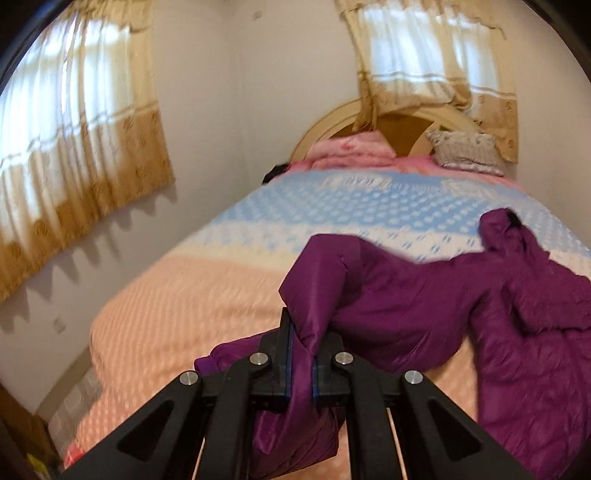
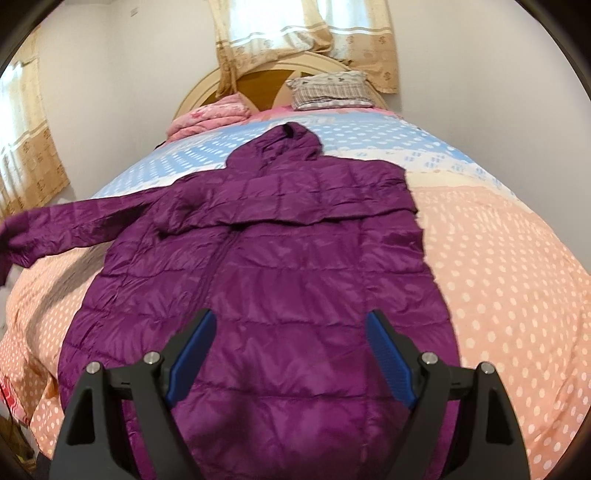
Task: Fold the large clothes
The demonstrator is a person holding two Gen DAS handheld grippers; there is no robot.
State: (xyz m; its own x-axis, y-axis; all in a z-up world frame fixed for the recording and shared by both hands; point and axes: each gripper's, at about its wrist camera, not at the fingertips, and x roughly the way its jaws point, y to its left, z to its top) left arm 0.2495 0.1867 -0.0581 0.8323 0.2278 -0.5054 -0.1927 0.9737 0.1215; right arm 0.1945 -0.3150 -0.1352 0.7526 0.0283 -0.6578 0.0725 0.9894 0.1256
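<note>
A: Where is the jacket (image 2: 280, 266) lying?

B: It is lying front up on the bed (image 2: 509, 266), spread along its middle, with the hood (image 2: 284, 142) pointing toward the headboard (image 2: 266, 79) and the hem nearest the right camera. The zip is running down the front.

A: What is the left hand-held gripper (image 1: 301, 354) doing?

B: Its jaws are pressing together on the end of the sleeve (image 1: 321, 273). The purple cloth is sitting pinched between the blue pads (image 1: 290, 363) and bulging out above and below them. In the right view that sleeve is stretching out to the left edge of the picture, off the side of the body.

A: And the right hand-held gripper (image 2: 290, 354)?

B: It is standing wide open above the lower part of the jacket, gripping nothing. The quilted cloth is showing between its two fingers (image 2: 388, 354), and neither pad is touching it.

A: Is the other sleeve showing?

B: It seems to be lying folded across the chest, making a band under the hood, though I cannot tell that for certain.

A: What else is sitting on the bed?

B: A pink folded blanket (image 2: 207, 114) and a grey checked pillow (image 2: 330, 90) are resting by the headboard, well apart from the hem. The cover is running from blue at the head to peach with white dots near the cameras. Curtains (image 2: 295, 33) are hanging over the windows behind and to the left.
</note>
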